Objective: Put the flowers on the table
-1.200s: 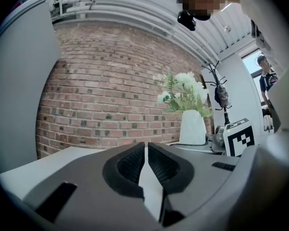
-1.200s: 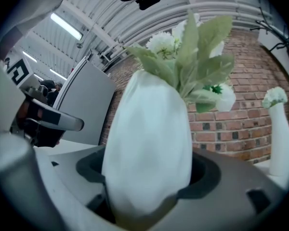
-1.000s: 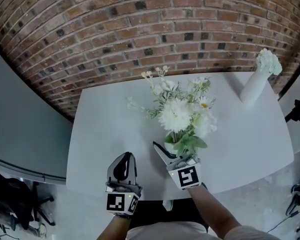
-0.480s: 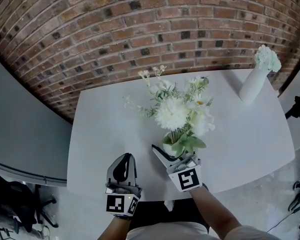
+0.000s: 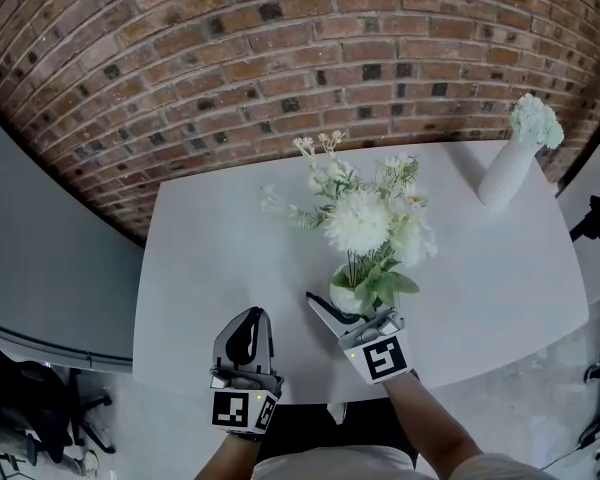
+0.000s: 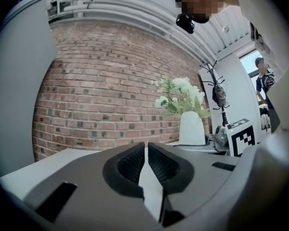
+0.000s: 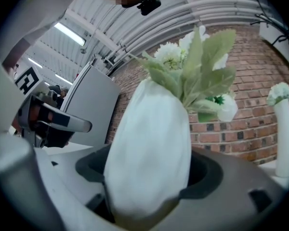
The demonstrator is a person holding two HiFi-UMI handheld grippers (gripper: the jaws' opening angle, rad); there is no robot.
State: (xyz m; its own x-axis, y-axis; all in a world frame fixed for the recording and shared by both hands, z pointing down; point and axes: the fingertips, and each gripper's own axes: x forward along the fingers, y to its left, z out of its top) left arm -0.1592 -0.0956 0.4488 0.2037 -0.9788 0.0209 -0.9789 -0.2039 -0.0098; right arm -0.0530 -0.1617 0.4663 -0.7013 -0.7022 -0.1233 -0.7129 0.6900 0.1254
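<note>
Seen from the head view: right gripper [image 5: 346, 306] at the near edge of the white tabletop [image 5: 210, 258], closed around a small white vase [image 5: 346, 295]. Flowers [image 5: 365, 220] upright above it, forearm reaching in from below, marker cube facing up. Plain only in the right gripper view: both jaws pressed against the vase's belly [image 7: 149, 148], leaves [image 7: 197, 66] fanning overhead. Base of the vase hidden in every view, so contact with the tabletop impossible to tell. Left gripper [image 5: 248, 315] parked just left of the right one over the front edge. In the left gripper view, jaws pressed together on nothing. Far right, near the brick wall [image 5: 230, 58]: a tall white vase [image 5: 505, 173].
</note>
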